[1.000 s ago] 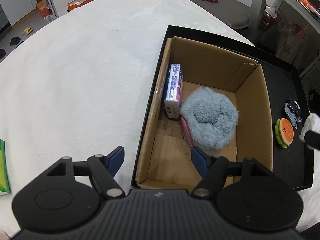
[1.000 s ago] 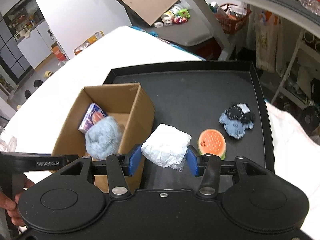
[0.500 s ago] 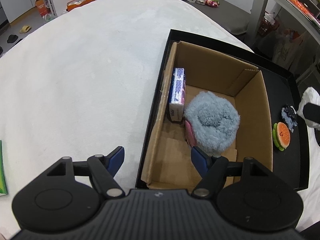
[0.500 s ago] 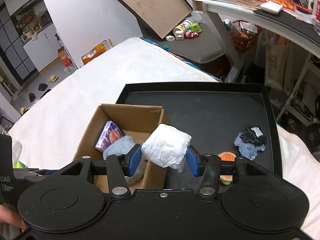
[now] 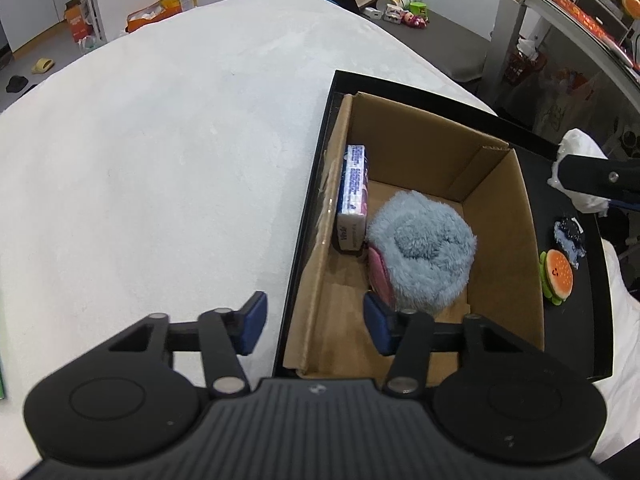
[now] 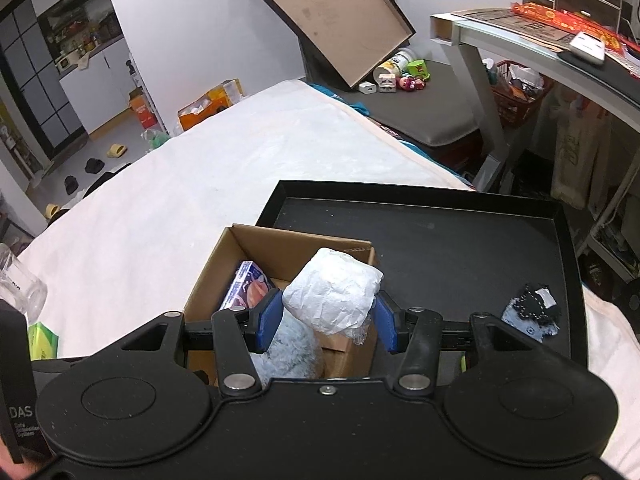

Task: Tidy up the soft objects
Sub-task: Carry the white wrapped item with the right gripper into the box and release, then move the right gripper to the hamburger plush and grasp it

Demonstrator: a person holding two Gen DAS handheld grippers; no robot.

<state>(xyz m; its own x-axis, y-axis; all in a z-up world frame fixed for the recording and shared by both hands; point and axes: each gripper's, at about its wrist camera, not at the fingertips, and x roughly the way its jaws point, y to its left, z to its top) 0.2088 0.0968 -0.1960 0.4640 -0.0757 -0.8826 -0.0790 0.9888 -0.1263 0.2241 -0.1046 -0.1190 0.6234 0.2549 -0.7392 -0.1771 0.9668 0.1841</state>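
White bedding (image 5: 160, 160), lower centre of frame: right gripper (image 6: 326, 322) clamped on white wrapped bundle (image 6: 334, 290), poised above right wall of cardboard box (image 6: 304, 242). Left gripper (image 5: 312, 322) wide open, holding nothing, straddling box's left wall. Likely snag: bundle catching rim, tumbling onto black tray (image 6: 460, 240). Open room only at box's right half, beside fluffy blue plush (image 5: 424, 256) and tissue pack (image 5: 354, 196).
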